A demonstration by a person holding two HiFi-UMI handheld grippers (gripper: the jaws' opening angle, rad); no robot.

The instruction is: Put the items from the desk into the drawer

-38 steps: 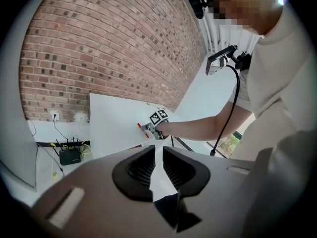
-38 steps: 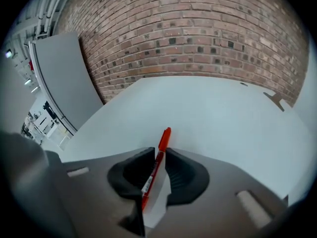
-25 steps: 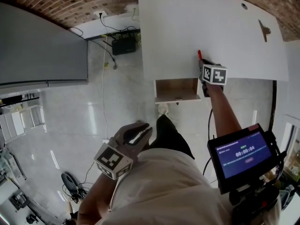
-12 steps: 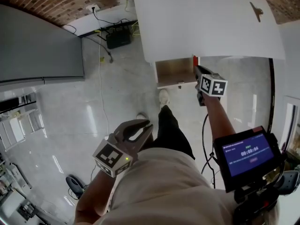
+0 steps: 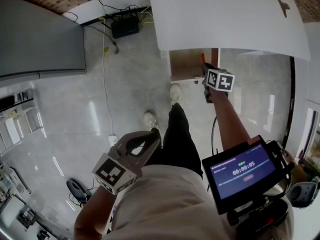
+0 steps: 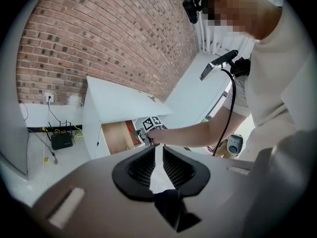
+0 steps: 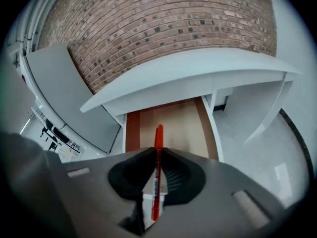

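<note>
One red pen point(image 7: 158, 135) clenched in right tool point(image 7: 157, 151), clearest in its view; left tool point(image 6: 159, 152) seemingly released.

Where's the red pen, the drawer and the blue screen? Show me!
red pen point(image 7: 158, 138): right gripper view, on its top end.
drawer point(image 7: 178, 123): right gripper view, on its bare wooden bottom.
blue screen point(image 5: 242, 171): head view, on the middle of the display.

The right tongs point(image 7: 158, 151) are closed on a slim red plastic pen point(image 7: 157, 175), whose tip points forward over the open brown wooden drawer point(image 7: 184, 127). The drawer juts from beneath the white table point(image 7: 198, 66), with a red brick wall point(image 7: 163, 24) behind.
</note>
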